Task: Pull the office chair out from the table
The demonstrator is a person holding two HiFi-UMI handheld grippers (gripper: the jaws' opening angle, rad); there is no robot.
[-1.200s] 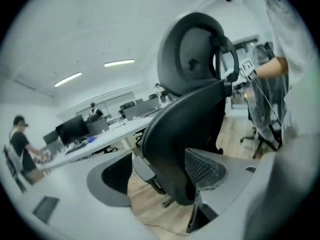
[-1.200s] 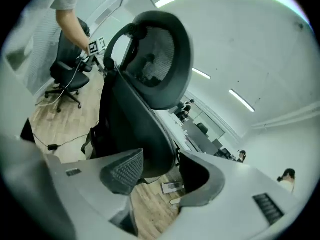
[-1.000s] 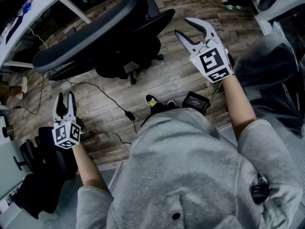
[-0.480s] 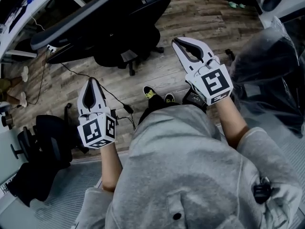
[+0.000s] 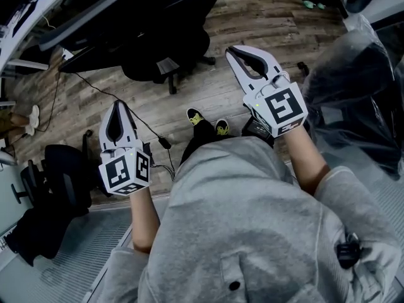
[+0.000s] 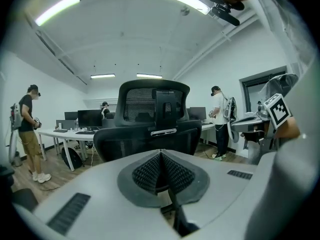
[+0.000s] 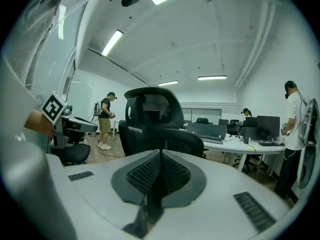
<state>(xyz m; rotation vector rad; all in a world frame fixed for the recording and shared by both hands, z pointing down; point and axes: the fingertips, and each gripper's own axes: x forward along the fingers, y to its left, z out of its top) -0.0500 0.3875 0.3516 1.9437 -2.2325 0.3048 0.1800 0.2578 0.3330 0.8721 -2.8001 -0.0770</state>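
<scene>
Over the last second the left hand-held gripper (image 5: 117, 104) and the right hand-held gripper (image 5: 230, 52) have both shut their empty jaws, and the left one has swung inward toward the person's legs (image 5: 199, 145).

Both arms are out in front, bare forearms poking from grey sleeves. The left tool (image 5: 117, 105) sits closer in to the body and the right tool (image 5: 231, 52) reaches further forward. Both point away from the person, tipped only slightly down I think. Jaws on each are pressed together, with nothing between them.
</scene>
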